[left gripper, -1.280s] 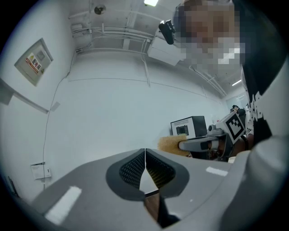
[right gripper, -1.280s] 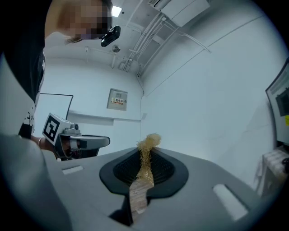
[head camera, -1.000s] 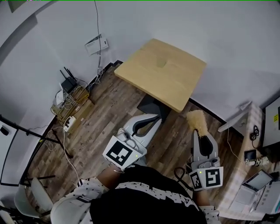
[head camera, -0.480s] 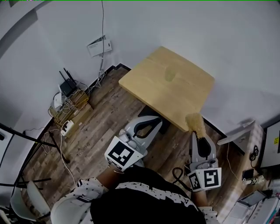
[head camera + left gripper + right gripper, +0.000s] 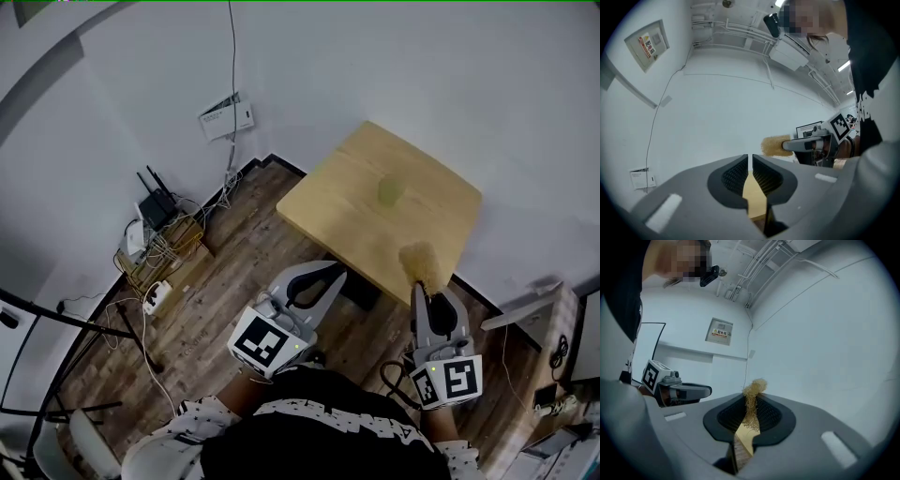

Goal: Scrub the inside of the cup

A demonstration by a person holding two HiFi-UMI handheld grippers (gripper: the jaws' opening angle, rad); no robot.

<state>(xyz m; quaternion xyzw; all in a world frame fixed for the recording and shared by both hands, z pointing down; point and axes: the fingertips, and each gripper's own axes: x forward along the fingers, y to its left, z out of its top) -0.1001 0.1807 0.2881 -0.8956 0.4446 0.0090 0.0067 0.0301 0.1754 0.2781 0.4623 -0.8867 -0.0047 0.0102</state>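
Note:
A pale green cup (image 5: 390, 192) stands on the small wooden table (image 5: 347, 202) ahead of me. My right gripper (image 5: 429, 292) is shut on a tan fibrous scrub brush (image 5: 423, 264), whose head reaches over the table's near edge. In the right gripper view the brush (image 5: 751, 397) sticks up between the jaws of the gripper (image 5: 751, 405). My left gripper (image 5: 323, 278) is level, short of the table, with nothing in it. Its jaws (image 5: 750, 161) have just eased apart a hair, leaving only a thin slit. The left gripper view also shows the brush (image 5: 774, 146).
Routers and a wire basket full of cables (image 5: 161, 234) sit on the wood floor by the left wall. A wall box (image 5: 228, 117) hangs above them. A black stand leg (image 5: 66, 314) crosses the lower left. A white bracket and desk edge (image 5: 530, 305) are at right.
The table and cup have drawn nearer in the head view. Both grippers moved toward the table, and the brush head now overlaps its near edge.

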